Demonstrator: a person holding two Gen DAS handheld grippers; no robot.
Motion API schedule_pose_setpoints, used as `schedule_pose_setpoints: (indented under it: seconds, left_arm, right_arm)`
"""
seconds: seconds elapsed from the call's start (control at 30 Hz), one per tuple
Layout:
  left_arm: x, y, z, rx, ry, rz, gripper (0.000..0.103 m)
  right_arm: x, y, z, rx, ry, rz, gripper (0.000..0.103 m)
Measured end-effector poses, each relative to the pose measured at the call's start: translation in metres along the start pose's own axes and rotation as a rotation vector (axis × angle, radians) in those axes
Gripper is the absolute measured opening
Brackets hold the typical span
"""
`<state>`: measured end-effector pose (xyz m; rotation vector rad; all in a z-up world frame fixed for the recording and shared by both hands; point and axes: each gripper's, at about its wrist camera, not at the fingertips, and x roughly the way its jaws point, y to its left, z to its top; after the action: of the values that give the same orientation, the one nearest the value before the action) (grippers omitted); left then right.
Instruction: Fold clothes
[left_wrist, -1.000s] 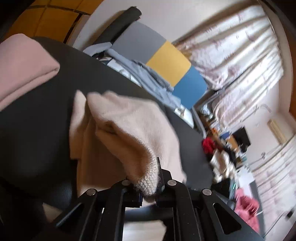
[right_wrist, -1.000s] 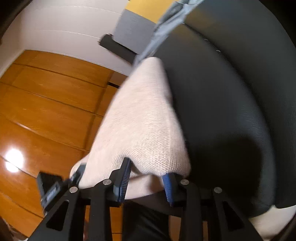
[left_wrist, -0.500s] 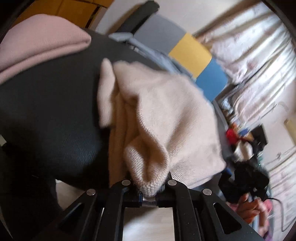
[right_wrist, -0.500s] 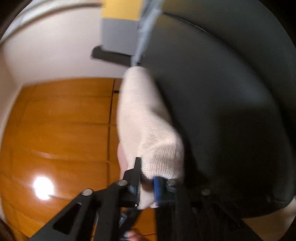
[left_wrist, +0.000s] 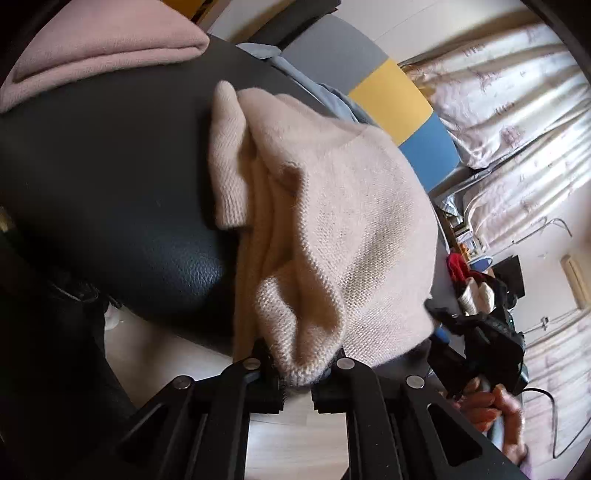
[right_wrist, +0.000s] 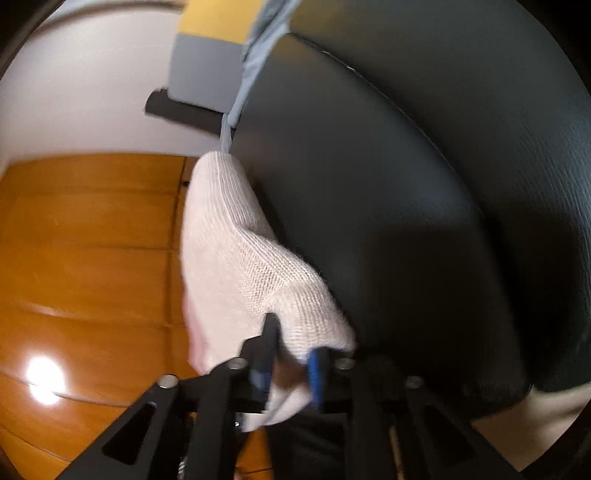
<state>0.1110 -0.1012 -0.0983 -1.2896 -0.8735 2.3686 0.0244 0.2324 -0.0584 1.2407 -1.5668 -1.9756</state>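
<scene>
Both tools are pinched onto the same cream knit garment (left_wrist: 332, 221), which lies bunched across the near edge of a black leather-look surface (left_wrist: 110, 177). The left tool (left_wrist: 301, 373) has a thick fold of the knit clamped between its fingers, part of the cloth hanging down over the edge. The right tool (right_wrist: 288, 363) grips another corner of the knit between its blue pads (right_wrist: 316, 369). A folded pink garment (left_wrist: 99, 55) sits at the far corner of the same surface, well apart. Wooden floor (right_wrist: 74, 258) shows beyond.
</scene>
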Motion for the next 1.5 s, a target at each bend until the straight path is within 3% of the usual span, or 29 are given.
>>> schedule_pose_setpoints:
  seconds: [0.1, 0.17, 0.23, 0.3, 0.37, 0.47, 0.53, 0.67, 0.87, 0.93, 1.03, 1.1, 1.2, 1.27, 1.33, 1.4, 1.5]
  left_arm:
    - [-0.005, 0.003, 0.002, -0.017, 0.005, -0.027, 0.017]
    - [-0.011, 0.008, 0.006, -0.06, 0.023, -0.068, 0.024]
    - [-0.02, 0.012, 0.009, -0.077, 0.008, -0.084, 0.033]
    - [-0.034, 0.014, 0.015, -0.063, -0.039, -0.044, 0.05]
    - [-0.042, 0.013, 0.025, -0.04, -0.08, 0.007, 0.052]
    - [-0.047, 0.009, 0.043, 0.007, -0.132, 0.091, 0.053]
    - [-0.037, 0.001, 0.059, 0.037, -0.136, 0.106, 0.06]
    - [0.003, -0.016, 0.09, 0.026, -0.109, 0.165, 0.063]
    - [0.034, -0.017, 0.101, 0.012, -0.043, 0.208, 0.057]
    - [0.035, -0.023, 0.099, 0.063, -0.053, 0.227, 0.051]
    - [0.036, -0.031, 0.095, 0.14, -0.069, 0.255, 0.033]
    - [0.037, -0.036, 0.093, 0.189, -0.079, 0.272, 0.015]
    - [0.009, -0.047, 0.096, 0.187, -0.149, 0.207, 0.011]
    - [-0.024, -0.058, 0.093, 0.201, -0.223, 0.127, 0.011]
    - [-0.042, -0.064, 0.086, 0.212, -0.274, 0.122, 0.01]
    - [-0.045, -0.058, 0.074, 0.226, -0.284, 0.179, 0.01]
    - [-0.013, -0.031, 0.062, 0.189, -0.195, 0.325, 0.01]
  right_arm:
    - [-0.018, 0.014, -0.004, -0.064, 0.034, -0.027, 0.027]
    - [-0.036, 0.032, -0.014, -0.187, 0.028, -0.109, 0.027]
    - [-0.057, 0.053, -0.019, -0.312, -0.044, -0.182, 0.03]
    - [-0.071, 0.077, -0.013, -0.414, -0.13, -0.198, 0.03]
    - [-0.075, 0.099, -0.006, -0.492, -0.181, -0.209, 0.03]
    - [-0.051, 0.126, 0.01, -0.567, -0.164, -0.205, 0.03]
    - [-0.026, 0.141, 0.022, -0.627, -0.143, -0.228, 0.03]
    - [0.06, 0.172, 0.041, -0.734, -0.125, -0.303, 0.03]
    - [0.087, 0.147, 0.045, -0.711, -0.059, -0.333, 0.03]
    - [0.099, 0.138, 0.044, -0.713, -0.052, -0.34, 0.031]
    - [0.102, 0.134, 0.037, -0.754, -0.058, -0.342, 0.034]
    - [0.102, 0.138, 0.033, -0.794, -0.058, -0.348, 0.034]
    - [0.1, 0.149, 0.027, -0.851, -0.063, -0.367, 0.034]
    - [0.09, 0.158, 0.019, -0.851, -0.075, -0.297, 0.034]
    - [0.085, 0.165, 0.01, -0.87, -0.09, -0.274, 0.034]
    - [0.088, 0.168, 0.001, -0.913, -0.09, -0.29, 0.034]
    - [0.107, 0.167, -0.01, -0.967, -0.039, -0.324, 0.034]
